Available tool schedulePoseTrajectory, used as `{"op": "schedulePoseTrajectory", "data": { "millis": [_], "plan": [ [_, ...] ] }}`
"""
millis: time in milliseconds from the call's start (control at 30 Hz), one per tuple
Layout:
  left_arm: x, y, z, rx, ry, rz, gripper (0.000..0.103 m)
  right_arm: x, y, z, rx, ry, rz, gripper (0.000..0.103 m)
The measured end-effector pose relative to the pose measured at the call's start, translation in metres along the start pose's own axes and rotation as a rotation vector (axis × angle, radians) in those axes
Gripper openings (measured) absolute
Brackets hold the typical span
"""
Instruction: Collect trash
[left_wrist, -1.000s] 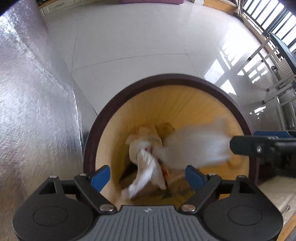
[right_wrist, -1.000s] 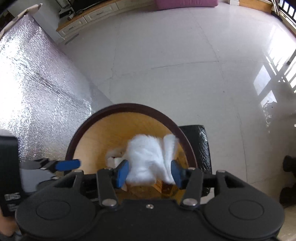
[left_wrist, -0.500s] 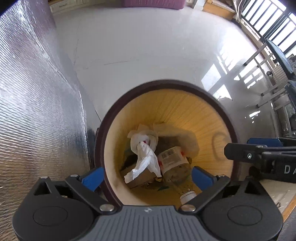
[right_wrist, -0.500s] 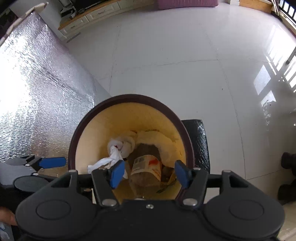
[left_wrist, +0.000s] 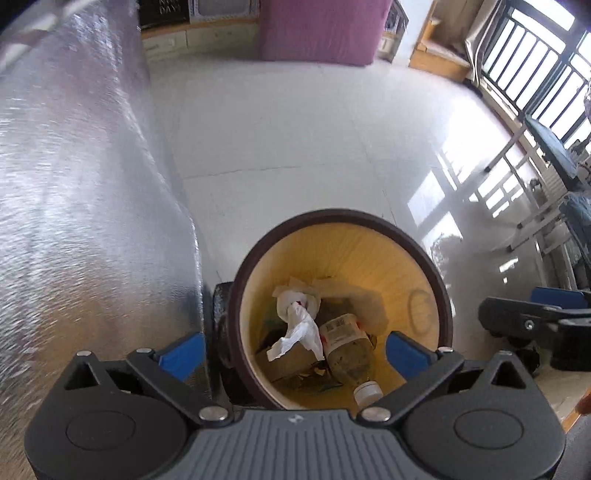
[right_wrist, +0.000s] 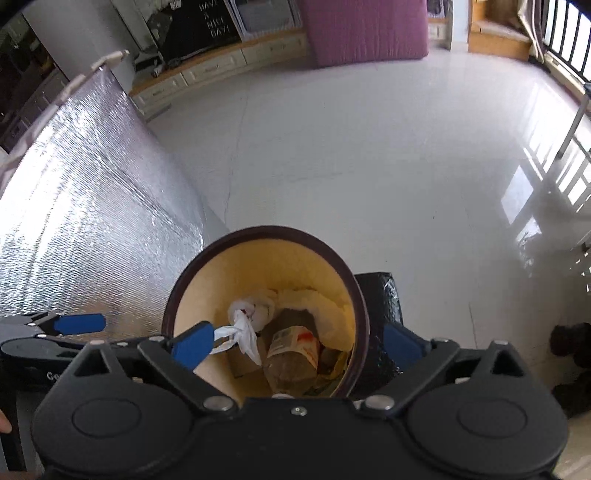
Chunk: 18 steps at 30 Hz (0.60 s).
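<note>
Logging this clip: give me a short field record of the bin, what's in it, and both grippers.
bin: round trash bin, dark rim, yellow inside, on white tile floor
contents: plastic bottle, white cap; crumpled white tissue; cardboard scraps
left gripper: open, empty, above bin
right gripper: jaws just opened, empty, above bin
beside bin: silver foil sheet
</note>
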<state>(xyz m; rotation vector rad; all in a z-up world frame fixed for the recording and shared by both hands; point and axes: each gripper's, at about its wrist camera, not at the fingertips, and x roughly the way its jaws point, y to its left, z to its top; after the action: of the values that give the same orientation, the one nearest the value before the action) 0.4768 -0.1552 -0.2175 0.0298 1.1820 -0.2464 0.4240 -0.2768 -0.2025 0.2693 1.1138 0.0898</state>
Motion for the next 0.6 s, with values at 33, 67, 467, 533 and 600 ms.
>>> {"op": "schedulePoseTrajectory", "data": {
  "millis": [33, 67, 467, 533, 600],
  "plan": [
    [-0.006, 0.001, -0.003, -0.005, -0.013, 0.000, 0.103, -0.005, 0.000, -0.002, -0.003, -0.009, 0.000, 0.103],
    [-0.010, 0.001, -0.006, -0.010, -0.024, -0.001, 0.103, -0.011, 0.001, -0.006, -0.008, -0.022, -0.001, 0.103],
    [-0.093, 0.008, -0.048, -0.043, -0.176, 0.030, 0.103, -0.080, 0.012, -0.045, -0.063, -0.167, -0.006, 0.103],
    [-0.108, 0.007, -0.058, -0.048, -0.203, 0.030, 0.103, -0.094, 0.014, -0.053, -0.069, -0.194, -0.009, 0.103],
    [-0.123, 0.007, -0.065, -0.050, -0.232, 0.027, 0.103, -0.106, 0.016, -0.062, -0.068, -0.218, -0.008, 0.103]
  ]
}}
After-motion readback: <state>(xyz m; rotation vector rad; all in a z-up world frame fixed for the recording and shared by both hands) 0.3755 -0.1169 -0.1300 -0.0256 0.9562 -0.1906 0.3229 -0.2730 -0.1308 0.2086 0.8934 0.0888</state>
